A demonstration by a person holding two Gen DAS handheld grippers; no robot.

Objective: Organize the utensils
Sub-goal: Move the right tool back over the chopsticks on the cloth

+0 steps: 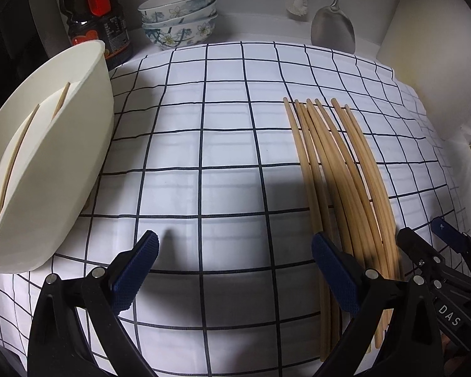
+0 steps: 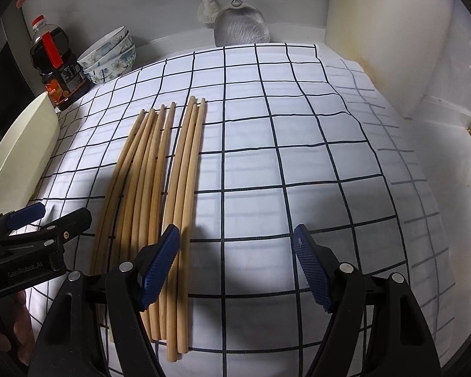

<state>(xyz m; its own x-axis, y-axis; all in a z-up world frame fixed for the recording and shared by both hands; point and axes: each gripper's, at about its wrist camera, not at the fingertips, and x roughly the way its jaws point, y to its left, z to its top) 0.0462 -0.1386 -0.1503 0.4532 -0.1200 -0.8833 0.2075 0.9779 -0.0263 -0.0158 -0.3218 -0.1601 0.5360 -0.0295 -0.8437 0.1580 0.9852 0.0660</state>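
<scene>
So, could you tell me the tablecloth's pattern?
White tablecloth with dark grid lines, clearest in the right wrist view.

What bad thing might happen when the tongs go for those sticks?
The chopsticks lie packed together, so the open right tongs might pinch several or roll them apart. The left tongs hover close by and might bump them. The white holder looks tilted, so it might tip.

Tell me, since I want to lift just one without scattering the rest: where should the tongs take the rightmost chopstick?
Grip the rightmost chopstick at mid-length, from above and from its right side. It lies flat on the checked cloth with bare cloth on that side; neighbours crowd its left.
</scene>
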